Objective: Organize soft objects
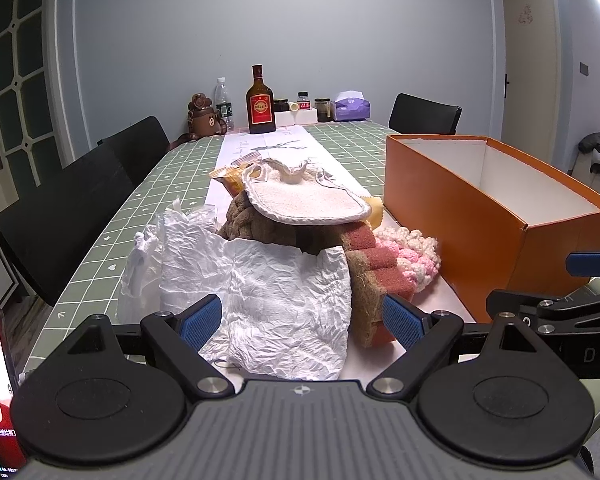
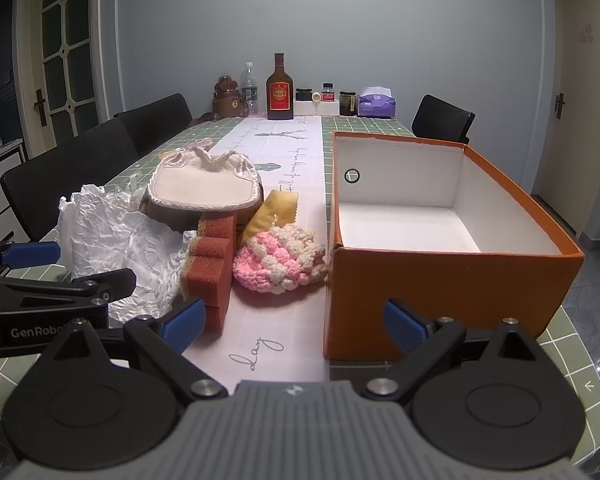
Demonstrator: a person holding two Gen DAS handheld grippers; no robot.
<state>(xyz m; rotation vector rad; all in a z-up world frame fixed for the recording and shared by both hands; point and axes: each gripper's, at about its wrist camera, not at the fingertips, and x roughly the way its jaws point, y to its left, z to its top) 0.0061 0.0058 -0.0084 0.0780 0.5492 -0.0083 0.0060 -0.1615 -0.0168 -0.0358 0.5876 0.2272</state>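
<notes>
Nearest the left wrist camera, the left gripper [image 1: 302, 322] stands with its blue pads wide apart; a crumpled white plastic bag [image 1: 260, 292] lies on the table between and just ahead of them, and neither pad presses on it. Over in the right wrist view, the right gripper [image 2: 294, 324] also hangs spread wide with nothing between its pads, above the pale table runner [image 2: 260, 344] printed with script.

Just beyond the bag, a red-brown sponge [image 2: 210, 268] with a coarse tan backing stands on edge, touching the bag's rim. Beside it to the right rests a pink and cream crocheted piece [image 2: 278, 262], just beside the near corner of the orange box [image 2: 440, 280]. That box is open-topped with a white lining, and its inside is bare. Behind the crocheted piece leans a yellow cloth [image 2: 274, 212]. A brown knitted bundle [image 1: 240, 220] sits behind the sponge, with a cream scrub mitt [image 1: 304, 200] lying flat on top of it.

Farther back, black chairs [image 1: 80, 200] line the left side of the green checked tablecloth [image 1: 148, 184]. At the far end stand a brown bottle [image 1: 260, 104] with a red label, a clear water bottle [image 1: 224, 104], a bear-shaped flask [image 1: 202, 118], small jars, and a purple tissue box [image 1: 352, 106].
</notes>
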